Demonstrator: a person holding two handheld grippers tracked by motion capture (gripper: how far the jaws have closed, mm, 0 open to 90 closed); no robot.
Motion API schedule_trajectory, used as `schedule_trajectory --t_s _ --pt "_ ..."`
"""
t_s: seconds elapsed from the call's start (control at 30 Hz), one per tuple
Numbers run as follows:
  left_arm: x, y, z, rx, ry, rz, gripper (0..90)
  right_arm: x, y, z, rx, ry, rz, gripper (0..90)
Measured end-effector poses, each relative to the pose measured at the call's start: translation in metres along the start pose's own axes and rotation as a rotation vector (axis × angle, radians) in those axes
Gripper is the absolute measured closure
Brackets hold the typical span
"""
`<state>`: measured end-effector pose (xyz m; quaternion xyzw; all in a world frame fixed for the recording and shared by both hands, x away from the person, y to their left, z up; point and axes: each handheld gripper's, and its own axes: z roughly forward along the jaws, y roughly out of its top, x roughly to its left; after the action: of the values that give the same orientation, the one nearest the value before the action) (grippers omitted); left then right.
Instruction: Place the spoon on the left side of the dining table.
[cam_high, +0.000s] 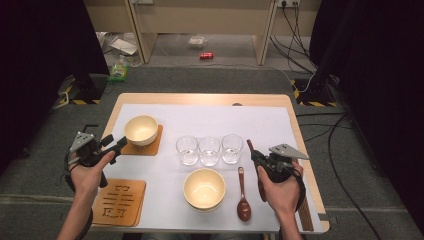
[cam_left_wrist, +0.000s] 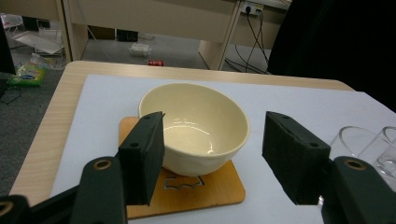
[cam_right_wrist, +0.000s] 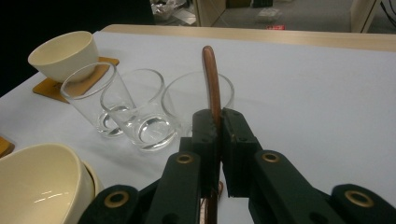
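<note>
I have the right gripper (cam_right_wrist: 218, 135) with its fingers clamped on a brown spoon (cam_right_wrist: 212, 84), the handle sticking up and forward between the pads; in the high view the same gripper (cam_high: 256, 159) sits at the right side of the table (cam_high: 210, 98), just beside the glasses. My left gripper (cam_left_wrist: 212, 158) has its fingers apart, standing on either side of the cream bowl (cam_left_wrist: 194, 126) that rests on a wooden coaster (cam_left_wrist: 201, 189) at the left rear, and the pads are not pressing on it. My guess is that this spoon is meant to go beside or into a bowl, so I would keep the grip firm near the middle of the handle, lift it well above the rims, and lower it level so the tip lands first without clattering. If the left fingers are to take the bowl, I would centre them on the wall before closing, since the rounded side could slip. In the way are three clear glasses (cam_high: 209, 150) in a row just left of the held spoon; a careless swing could topple them. A second bowl (cam_high: 204, 188) sits near the front, a second spoon (cam_high: 243, 197) lies just beside it, and an empty coaster (cam_high: 120, 202) waits at the front left.
</note>
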<state>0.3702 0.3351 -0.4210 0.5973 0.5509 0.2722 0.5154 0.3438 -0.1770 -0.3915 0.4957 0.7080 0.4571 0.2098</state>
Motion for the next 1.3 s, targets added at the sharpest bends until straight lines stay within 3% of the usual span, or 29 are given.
schedule_trajectory --t_s 0.67,1.3 --pt "-0.003 0.003 -0.005 -0.012 -0.004 0.007 38.7 0.014 0.021 0.002 -0.061 0.027 -0.052 84.9" --pt "-0.015 0.007 -0.005 -0.019 -0.045 0.026 38.3 0.023 0.035 0.006 -0.119 0.03 -0.097 84.8"
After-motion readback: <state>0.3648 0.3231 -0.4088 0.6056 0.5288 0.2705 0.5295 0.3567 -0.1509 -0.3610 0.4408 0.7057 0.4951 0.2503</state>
